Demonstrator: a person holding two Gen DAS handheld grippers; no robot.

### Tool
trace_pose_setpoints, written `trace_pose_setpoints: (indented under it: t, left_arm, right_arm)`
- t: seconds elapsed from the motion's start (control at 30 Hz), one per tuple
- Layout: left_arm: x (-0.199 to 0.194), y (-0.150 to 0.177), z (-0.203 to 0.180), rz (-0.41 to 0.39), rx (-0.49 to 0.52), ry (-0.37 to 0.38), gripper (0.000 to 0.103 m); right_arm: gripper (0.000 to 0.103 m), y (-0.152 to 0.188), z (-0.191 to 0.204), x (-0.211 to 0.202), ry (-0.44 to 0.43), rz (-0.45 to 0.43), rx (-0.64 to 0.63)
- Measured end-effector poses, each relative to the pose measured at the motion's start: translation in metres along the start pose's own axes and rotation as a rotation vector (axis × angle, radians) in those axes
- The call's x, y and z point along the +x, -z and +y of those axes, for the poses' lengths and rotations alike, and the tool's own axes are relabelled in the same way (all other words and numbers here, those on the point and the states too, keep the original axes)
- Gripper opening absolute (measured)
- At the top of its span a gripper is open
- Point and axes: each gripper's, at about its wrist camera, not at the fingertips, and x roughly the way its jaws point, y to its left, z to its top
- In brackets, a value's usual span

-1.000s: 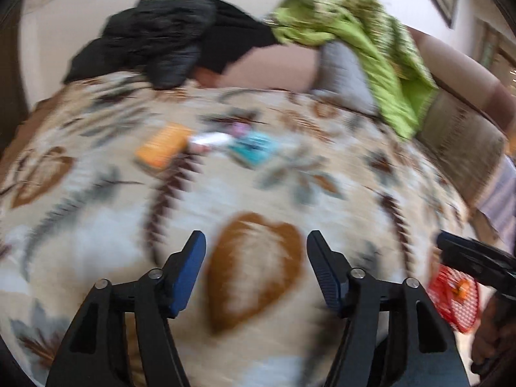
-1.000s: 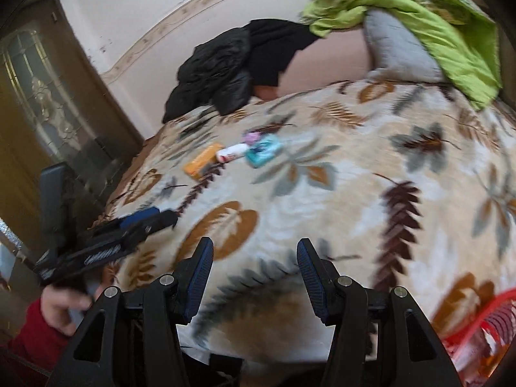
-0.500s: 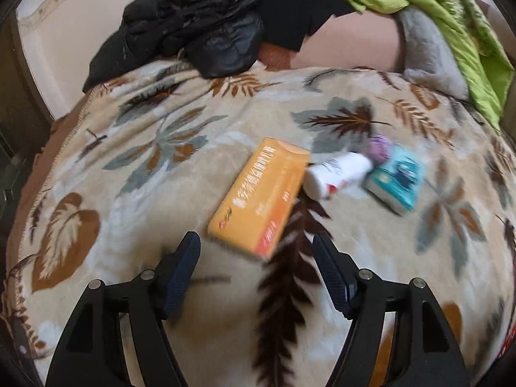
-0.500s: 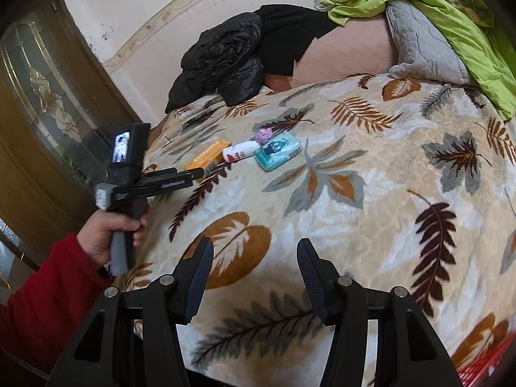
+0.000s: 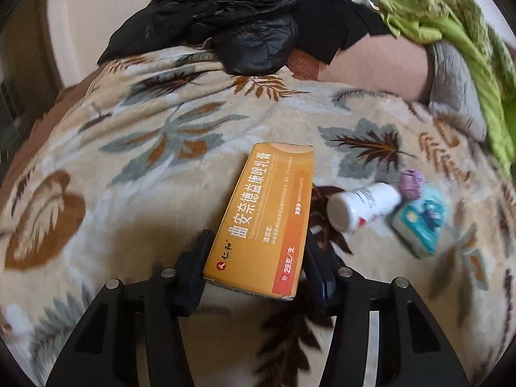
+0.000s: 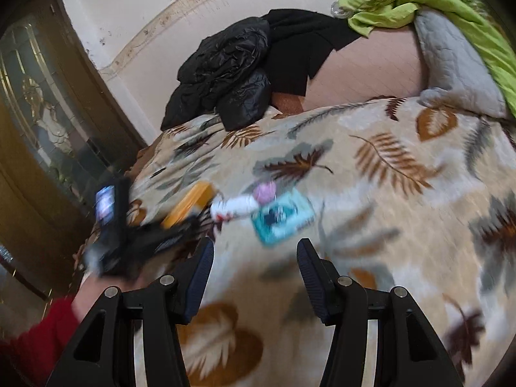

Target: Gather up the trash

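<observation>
while the left claw [image 5: 254, 258] closes around the near end of the orange box [image 5: 267, 216], with the box between its jaws, it is hard to tell whether the pads already press its sides, so i judge the grip unfinished. the box lies flat on the leaf-patterned blanket [image 5: 129, 161] of the bed, just beside the white bottle [image 5: 361, 206], which touches a purple ball [image 5: 410, 183] and a teal packet [image 5: 419, 222].

the hold sits at one end only, so the long box could pivot and droop or slip out when lifted. thin card may also crush if squeezed hard, and the soft blanket could give under it or catch a fingertip. swinging the far end might roll the bottle away.

the right claw [image 6: 254, 277] hangs spread and empty above the blanket, short of the teal packet; its view is blurred.

printed on the box are large chinese characters, "曲安奈德益康唑乳膏", the brand mark "仁和", and "29克/支" on the red corner. smaller print there, and the writing on the bottle and packet, is too blurred to read.
</observation>
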Motion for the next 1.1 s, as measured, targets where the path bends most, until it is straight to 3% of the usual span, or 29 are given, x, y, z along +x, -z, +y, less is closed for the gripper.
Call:
trace_pose_setpoints:
  t: [0.07, 0.1, 0.23, 0.33, 0.43, 0.73, 1.1]
  left_arm:
    - [-0.011, 0.010, 0.000, 0.002, -0.008, 0.029, 0.051]
    - [-0.018, 0.014, 0.000, 0.001, -0.012, 0.043, 0.045]
    - [-0.040, 0.029, -0.002, -0.010, -0.022, 0.082, 0.046]
    - [-0.047, 0.032, -0.004, -0.022, -0.018, 0.100, 0.046]
    - [-0.043, 0.032, -0.005, -0.009, -0.013, 0.100, 0.046]
    - [-0.072, 0.051, -0.009, -0.033, -0.019, 0.128, 0.046]
    - [-0.153, 0.123, -0.046, -0.097, 0.029, 0.126, 0.046]
  right_arm:
    - [0.057, -0.013, -0.001, 0.031, 0.020, 0.022, -0.010]
    - [0.056, -0.017, -0.001, 0.039, 0.024, 0.027, -0.013]
    - [0.046, -0.033, -0.002, 0.085, 0.038, 0.059, -0.010]
    - [0.046, -0.038, 0.004, 0.107, 0.052, 0.096, -0.049]
    - [0.026, -0.036, 0.008, 0.125, 0.095, 0.129, -0.083]
    - [0.025, -0.003, 0.016, 0.050, 0.030, 0.020, -0.050]
    - [0.025, 0.092, 0.047, -0.066, 0.049, -0.041, -0.126]
